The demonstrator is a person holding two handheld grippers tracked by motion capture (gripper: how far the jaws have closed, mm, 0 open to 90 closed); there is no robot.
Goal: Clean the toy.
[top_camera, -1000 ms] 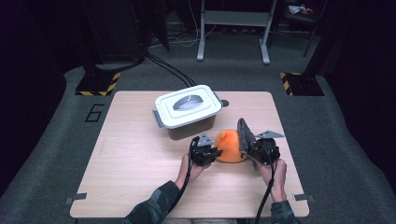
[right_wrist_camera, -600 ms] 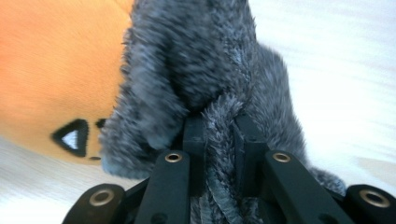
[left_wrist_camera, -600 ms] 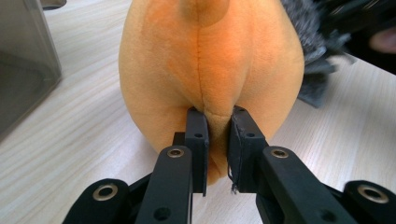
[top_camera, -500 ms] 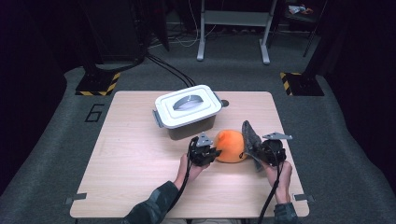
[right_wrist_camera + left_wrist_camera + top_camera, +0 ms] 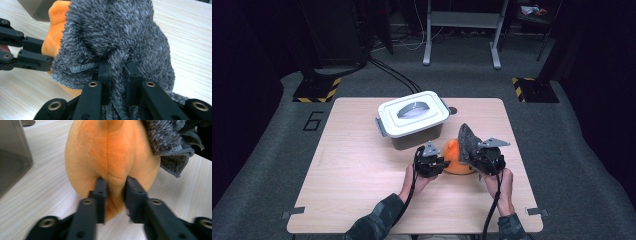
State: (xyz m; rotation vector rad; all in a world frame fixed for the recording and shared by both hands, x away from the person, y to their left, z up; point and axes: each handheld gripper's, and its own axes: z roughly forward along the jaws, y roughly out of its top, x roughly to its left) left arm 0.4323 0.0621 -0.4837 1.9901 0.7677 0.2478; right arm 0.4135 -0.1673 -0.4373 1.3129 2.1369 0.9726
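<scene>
1. The orange plush toy (image 5: 453, 159) sits on the bench (image 5: 357, 175) toward the near right, just in front of the lidded box, between the two grippers
2. The left gripper (image 5: 115, 192) has its jaws on either side of a fold of the toy's orange fabric along the seam; they have just been opening and the fold lies between them, with the pads at most lightly touching it
3. A grey fluffy cloth (image 5: 117, 37) rests against the right side of the toy and partly covers it, standing up above it in the high view
4. The right gripper (image 5: 117, 75) has its jaws clamped together on a bunched fold of the cloth
5. Behind the toy stands a grey box with a white lid (image 5: 413, 113), clips at its ends and a handle on top, close to the toy but apart from it
6. Past the bench, on the dark floor, lie black cables (image 5: 392, 74), a yellow-and-black striped base (image 5: 318, 90) and a white stand (image 5: 462, 35)
</scene>
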